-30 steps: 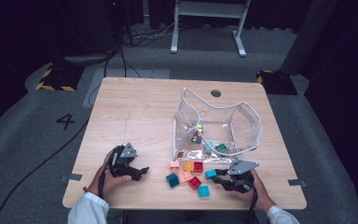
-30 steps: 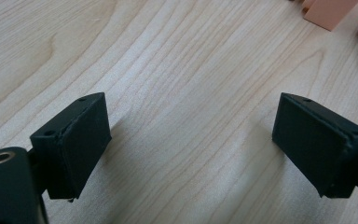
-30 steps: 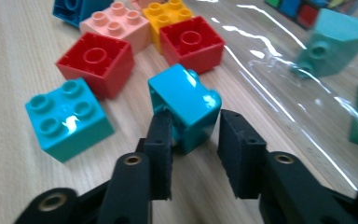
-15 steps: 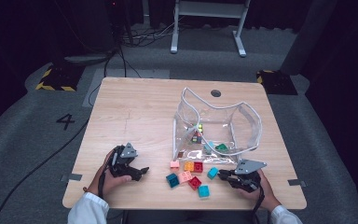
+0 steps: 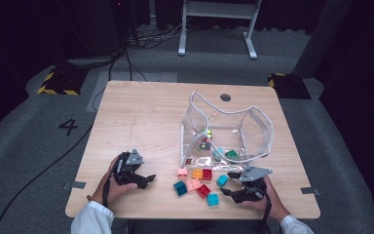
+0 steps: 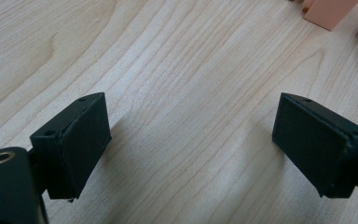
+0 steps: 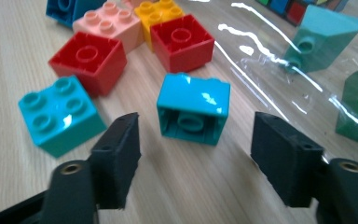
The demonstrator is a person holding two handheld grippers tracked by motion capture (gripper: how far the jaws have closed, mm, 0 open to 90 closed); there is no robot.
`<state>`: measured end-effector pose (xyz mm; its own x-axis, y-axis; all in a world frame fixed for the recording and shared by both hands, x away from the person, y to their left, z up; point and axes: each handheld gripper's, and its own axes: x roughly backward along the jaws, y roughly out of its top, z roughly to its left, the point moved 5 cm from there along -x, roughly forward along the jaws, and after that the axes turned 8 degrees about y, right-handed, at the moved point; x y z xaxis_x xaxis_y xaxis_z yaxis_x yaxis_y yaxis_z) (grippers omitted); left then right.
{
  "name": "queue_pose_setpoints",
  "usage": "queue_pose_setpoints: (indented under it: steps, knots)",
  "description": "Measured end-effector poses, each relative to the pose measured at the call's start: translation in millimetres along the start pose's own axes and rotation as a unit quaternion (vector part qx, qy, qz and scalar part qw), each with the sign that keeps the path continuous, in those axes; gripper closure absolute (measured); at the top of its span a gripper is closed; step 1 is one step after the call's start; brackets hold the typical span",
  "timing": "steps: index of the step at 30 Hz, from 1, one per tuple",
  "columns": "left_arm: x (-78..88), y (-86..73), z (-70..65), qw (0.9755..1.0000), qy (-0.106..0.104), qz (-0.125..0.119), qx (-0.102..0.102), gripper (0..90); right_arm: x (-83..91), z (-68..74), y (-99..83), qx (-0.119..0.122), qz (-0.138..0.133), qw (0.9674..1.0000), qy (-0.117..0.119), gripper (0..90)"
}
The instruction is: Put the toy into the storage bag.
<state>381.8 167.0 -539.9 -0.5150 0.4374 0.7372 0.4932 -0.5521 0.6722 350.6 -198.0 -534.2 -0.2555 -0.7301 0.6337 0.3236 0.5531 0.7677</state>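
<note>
Jaws apart on both tools: the right gripper [image 7: 193,158] has just been opening, and its two black pads stand either side of a turquoise brick [image 7: 193,112] that lies on its side on the table [image 5: 146,122], hollow underside facing the camera, with clear wood between pads and plastic. Nothing is held. The left gripper [image 6: 191,140] rests wide open over bare wood, well apart from the bricks, a salmon-pink brick [image 6: 328,11] just at the edge of its view.

In the high view the person's right gripper [image 5: 233,187] sits at the right end of a loose cluster of toy bricks near the table's front edge: red brick [image 5: 204,190], pink brick [image 5: 193,184], orange brick [image 5: 197,173], dark teal brick [image 5: 179,187] and a second turquoise brick [image 5: 213,199]. Just behind the cluster stands a clear plastic bag [image 5: 224,131], propped open, with several bricks already inside.

The work in hand appears to be loading loose bricks into the bag, and this looks like the approach to the next pick, grip not yet made. The next move likely calls for easing the right gripper forward until the pads flank the brick's smooth side walls, closing squarely so it does not twist out, then lifting it clear of its neighbours and over the bag's rim.
</note>
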Motion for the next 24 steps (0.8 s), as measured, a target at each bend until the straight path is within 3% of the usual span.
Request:
queue_pose_setpoints:
  steps: [6, 7, 10, 11, 14, 16, 19, 22, 24]
  knots:
    - [0.0, 0.0, 0.0, 1.0000, 0.000, 0.000, 0.000, 11.4, -7.2, 1.3, 4.3, -0.003, 0.009, 0.9999, -0.008, 34.4]
    - [0.1, 0.0, 0.1, 1.0000, 0.000, 0.000, -0.001, 11.3, -10.4, -1.8, 7.2, 0.010, 0.005, 0.9999, -0.007, 38.7]
    - [0.0, 0.0, 0.0, 1.0000, 0.000, 0.000, 0.000, 11.4, -13.0, 0.2, 9.8, 0.004, 0.002, 0.9999, -0.010, 46.7]
    - [0.0, 0.0, 0.1, 1.0000, 0.000, 0.000, -0.001, 11.4, -13.4, -0.8, 10.2, 0.018, 0.002, 0.9998, -0.009, 55.4]
    - [0.1, 0.0, 0.2, 1.0000, 0.000, 0.000, -0.001, 11.4, -11.7, 1.6, 9.9, 0.011, 0.001, 0.9999, -0.006, 57.3]
    - [0.0, 0.0, 0.0, 1.0000, 0.000, 0.000, 0.000, 11.4, -8.8, 2.9, 8.6, 0.006, 0.005, 0.9999, -0.010, 58.0]
    - [0.0, 0.0, -0.2, 1.0000, 0.000, 0.000, 0.001, 11.4, 3.0, 0.6, 5.9, 0.030, 0.002, 0.9995, -0.004, 58.5]
    - [0.0, 0.1, -0.3, 1.0000, -0.001, -0.001, 0.001, 11.4, 11.6, -1.8, 3.2, 0.032, -0.003, 0.9995, 0.000, 58.5]
    - [0.0, 0.1, 0.1, 1.0000, 0.000, 0.000, -0.001, 11.4, 26.7, -6.6, -1.9, 0.009, -0.001, 0.9999, -0.011, 58.6]
